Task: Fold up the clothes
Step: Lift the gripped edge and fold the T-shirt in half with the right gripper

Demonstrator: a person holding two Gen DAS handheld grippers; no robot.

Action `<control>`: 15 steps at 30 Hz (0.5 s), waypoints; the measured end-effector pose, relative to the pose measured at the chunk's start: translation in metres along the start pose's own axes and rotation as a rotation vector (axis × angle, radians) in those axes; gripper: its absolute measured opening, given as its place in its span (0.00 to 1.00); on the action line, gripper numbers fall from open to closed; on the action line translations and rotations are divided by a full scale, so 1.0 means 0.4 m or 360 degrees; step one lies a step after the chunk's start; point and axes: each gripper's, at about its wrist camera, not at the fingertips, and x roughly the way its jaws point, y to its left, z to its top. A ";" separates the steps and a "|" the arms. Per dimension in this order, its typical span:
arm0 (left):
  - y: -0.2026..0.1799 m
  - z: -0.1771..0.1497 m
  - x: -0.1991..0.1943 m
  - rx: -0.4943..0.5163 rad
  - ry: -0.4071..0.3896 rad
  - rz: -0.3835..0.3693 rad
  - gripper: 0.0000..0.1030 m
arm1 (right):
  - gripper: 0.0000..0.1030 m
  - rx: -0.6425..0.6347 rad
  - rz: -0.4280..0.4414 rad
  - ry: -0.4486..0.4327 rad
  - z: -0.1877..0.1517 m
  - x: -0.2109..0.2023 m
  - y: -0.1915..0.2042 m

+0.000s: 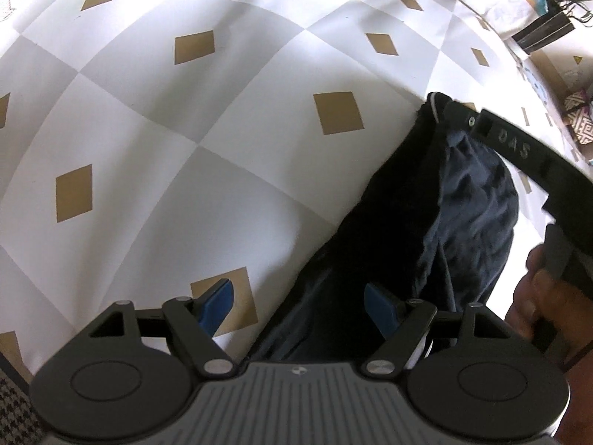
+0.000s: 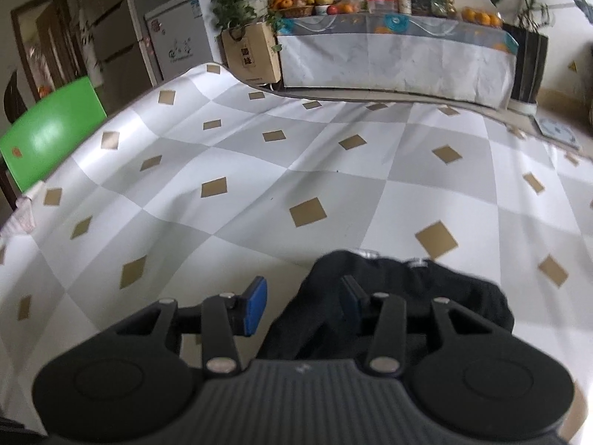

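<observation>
Dark navy garment (image 1: 463, 215) lies bunched on the desk (image 1: 185, 111), which wears a white-and-grey checked cloth with tan diamonds; it sits at the near right of the left wrist view, low centre in the right. Left tongs (image 1: 302, 306) are spread wide over its edge, one blue pad on cloth, one above bare desk, nothing pinched. Right tongs (image 2: 304, 306) are parted too, pads clear of the fabric, a hand (image 1: 537, 296) behind them.
</observation>
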 end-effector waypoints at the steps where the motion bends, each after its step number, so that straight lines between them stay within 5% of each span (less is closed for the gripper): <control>1: -0.001 0.001 0.003 -0.0004 0.0004 0.0005 0.75 | 0.40 -0.0035 -0.0010 0.0005 0.007 0.009 0.006; 15: 0.054 0.042 0.016 -0.0217 0.0007 0.0068 0.75 | 0.27 -0.0478 -0.0146 0.0176 0.057 0.155 0.048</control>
